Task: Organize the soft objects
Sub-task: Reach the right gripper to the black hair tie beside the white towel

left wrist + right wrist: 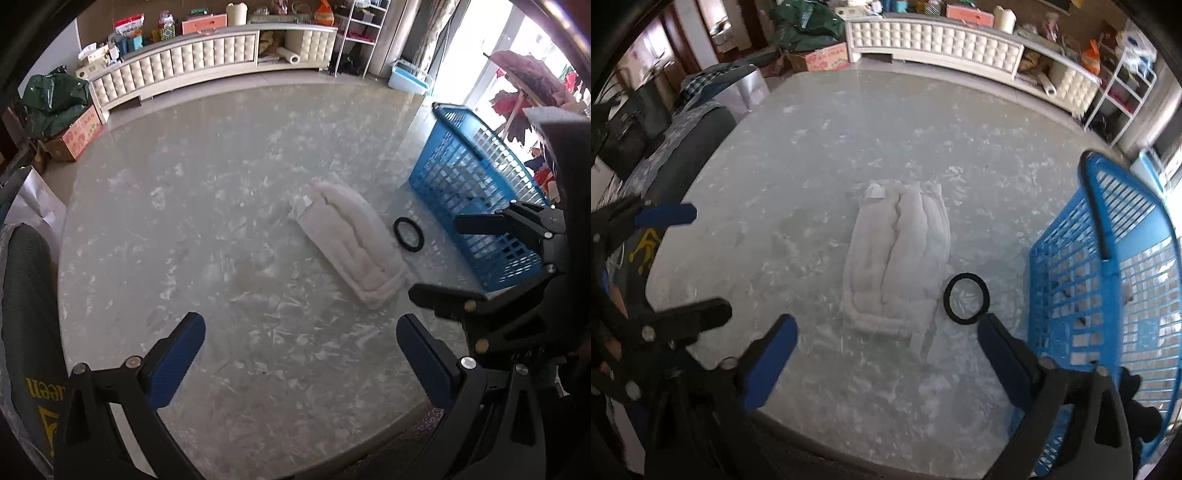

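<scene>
White folded cloth is lying mid-table.
Black ring and blue basket are sitting beside it; left gripper and right gripper are hovering wide apart, gripping nothing.

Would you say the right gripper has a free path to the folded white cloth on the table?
Probably yes: the right gripper is open above bare table, the folded white cloth lies just ahead, and the black ring and blue basket sit aside.

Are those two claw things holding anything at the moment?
No. Both the left gripper and right gripper are open and empty above the table. The folded white cloth lies untouched.
</scene>
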Demonstrator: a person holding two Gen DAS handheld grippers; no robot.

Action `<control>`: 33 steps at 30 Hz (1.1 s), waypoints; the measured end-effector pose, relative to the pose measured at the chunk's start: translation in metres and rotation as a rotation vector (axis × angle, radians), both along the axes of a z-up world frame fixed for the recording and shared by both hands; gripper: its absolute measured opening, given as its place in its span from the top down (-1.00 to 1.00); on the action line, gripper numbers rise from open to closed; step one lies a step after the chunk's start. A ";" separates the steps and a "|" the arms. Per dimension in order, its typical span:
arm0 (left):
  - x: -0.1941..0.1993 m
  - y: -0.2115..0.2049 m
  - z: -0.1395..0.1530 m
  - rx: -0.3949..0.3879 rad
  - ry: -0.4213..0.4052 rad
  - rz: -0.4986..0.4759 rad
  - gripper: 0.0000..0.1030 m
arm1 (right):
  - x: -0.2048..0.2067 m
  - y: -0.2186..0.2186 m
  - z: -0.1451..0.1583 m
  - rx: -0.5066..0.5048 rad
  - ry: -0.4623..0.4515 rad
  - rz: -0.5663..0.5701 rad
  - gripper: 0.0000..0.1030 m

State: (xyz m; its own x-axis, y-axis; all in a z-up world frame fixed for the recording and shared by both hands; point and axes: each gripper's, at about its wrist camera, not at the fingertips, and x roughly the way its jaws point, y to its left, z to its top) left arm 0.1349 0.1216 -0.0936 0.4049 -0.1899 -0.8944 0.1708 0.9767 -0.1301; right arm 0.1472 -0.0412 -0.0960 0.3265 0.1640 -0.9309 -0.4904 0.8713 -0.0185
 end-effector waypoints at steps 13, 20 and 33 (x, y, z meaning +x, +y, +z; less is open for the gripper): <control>0.051 -0.013 -0.046 0.011 0.056 -0.049 -1.00 | 0.047 -0.008 -0.041 -0.006 0.060 -0.136 -0.41; 0.074 -0.028 -0.070 0.047 0.082 -0.088 -1.00 | 0.061 -0.015 -0.058 -0.021 0.070 -0.198 -0.01; 0.075 -0.031 -0.079 0.055 0.073 -0.091 -1.00 | 0.068 -0.017 -0.073 0.039 0.116 -0.182 0.78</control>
State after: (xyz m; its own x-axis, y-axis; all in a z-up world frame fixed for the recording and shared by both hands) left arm 0.2097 0.0904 -0.1729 0.3217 -0.1727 -0.9309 0.2513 0.9635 -0.0919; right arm 0.2155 -0.0580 -0.1693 0.2454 0.1488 -0.9579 -0.3216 0.9447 0.0644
